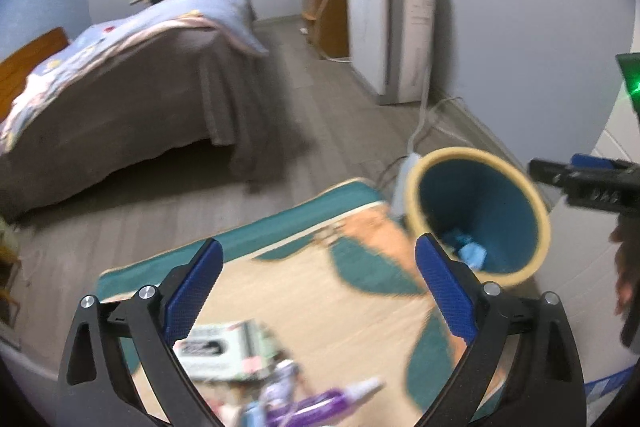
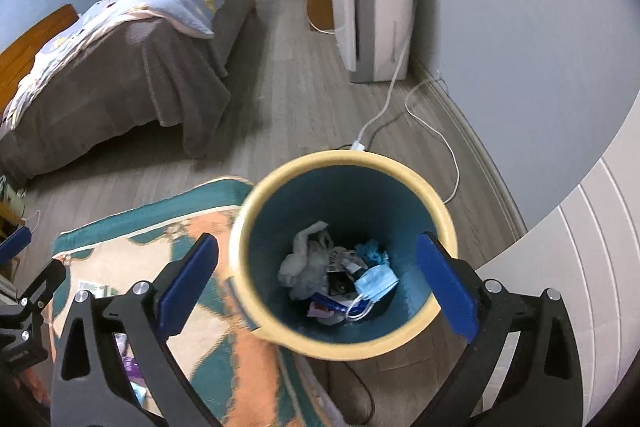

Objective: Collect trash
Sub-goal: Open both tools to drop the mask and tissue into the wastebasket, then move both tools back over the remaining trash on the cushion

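Evidently mid-task: bin [image 2: 344, 251] part-filled, litter left on the rug [image 1: 320, 291].

A face mask [image 2: 374, 285], crumpled tissue [image 2: 304, 267] and wrappers lie in the bin; a flat packet [image 1: 224, 351] and purple bottle [image 1: 320, 401] remain on the rug. The right hand-held gripper [image 2: 316, 285] hangs over the bin, angled down, jaws wide and empty; the left hand-held gripper [image 1: 320, 289] tilts toward the litter, likewise spread and empty.

Honestly nothing here is readable. The flat packet [image 1: 224, 351] on the rug just below the left gripper's fingers has a dark logo and some print, but it's smeared by blur. The white appliance [image 2: 384, 3] far ahead of the right gripper has faint lines of print, too small to read.
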`<state>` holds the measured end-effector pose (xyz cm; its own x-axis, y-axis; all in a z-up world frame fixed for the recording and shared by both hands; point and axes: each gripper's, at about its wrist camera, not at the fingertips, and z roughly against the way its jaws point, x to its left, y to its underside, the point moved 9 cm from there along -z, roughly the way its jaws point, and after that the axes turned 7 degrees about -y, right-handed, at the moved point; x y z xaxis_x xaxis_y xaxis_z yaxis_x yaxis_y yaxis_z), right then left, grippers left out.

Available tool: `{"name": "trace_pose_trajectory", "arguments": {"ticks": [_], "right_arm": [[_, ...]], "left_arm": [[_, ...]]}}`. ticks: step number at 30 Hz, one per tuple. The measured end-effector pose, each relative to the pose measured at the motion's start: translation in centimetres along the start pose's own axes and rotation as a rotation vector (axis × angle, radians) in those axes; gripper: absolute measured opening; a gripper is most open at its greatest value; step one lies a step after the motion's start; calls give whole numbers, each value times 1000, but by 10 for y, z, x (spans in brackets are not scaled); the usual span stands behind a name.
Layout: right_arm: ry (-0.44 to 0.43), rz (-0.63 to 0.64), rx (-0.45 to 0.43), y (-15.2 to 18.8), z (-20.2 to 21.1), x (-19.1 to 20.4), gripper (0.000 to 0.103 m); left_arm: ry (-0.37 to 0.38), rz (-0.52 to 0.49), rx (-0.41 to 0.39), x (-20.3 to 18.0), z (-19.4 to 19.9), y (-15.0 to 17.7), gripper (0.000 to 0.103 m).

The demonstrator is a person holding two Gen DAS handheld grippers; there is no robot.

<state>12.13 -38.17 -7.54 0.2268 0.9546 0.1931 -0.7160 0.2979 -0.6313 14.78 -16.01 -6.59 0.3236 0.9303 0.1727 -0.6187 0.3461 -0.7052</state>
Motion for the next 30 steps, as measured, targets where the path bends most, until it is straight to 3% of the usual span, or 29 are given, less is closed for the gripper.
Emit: {"name": "trace_pose_trajectory", "arguments": {"ticks": [9,15,23,30], "right_arm": [[-74,-2,-37,15,30,74,97],[-96,41,15,46,25,121,97],[-94,116,83,82,8,164,97],[-79,200,144,110,-14,190,97]], "left_arm": [[-115,82,12,101,43,51,97],[-169,142,55,149,56,95,98],[-220,133,58,181,62,125,98],[-189,152,72,185,59,140,98]]}}
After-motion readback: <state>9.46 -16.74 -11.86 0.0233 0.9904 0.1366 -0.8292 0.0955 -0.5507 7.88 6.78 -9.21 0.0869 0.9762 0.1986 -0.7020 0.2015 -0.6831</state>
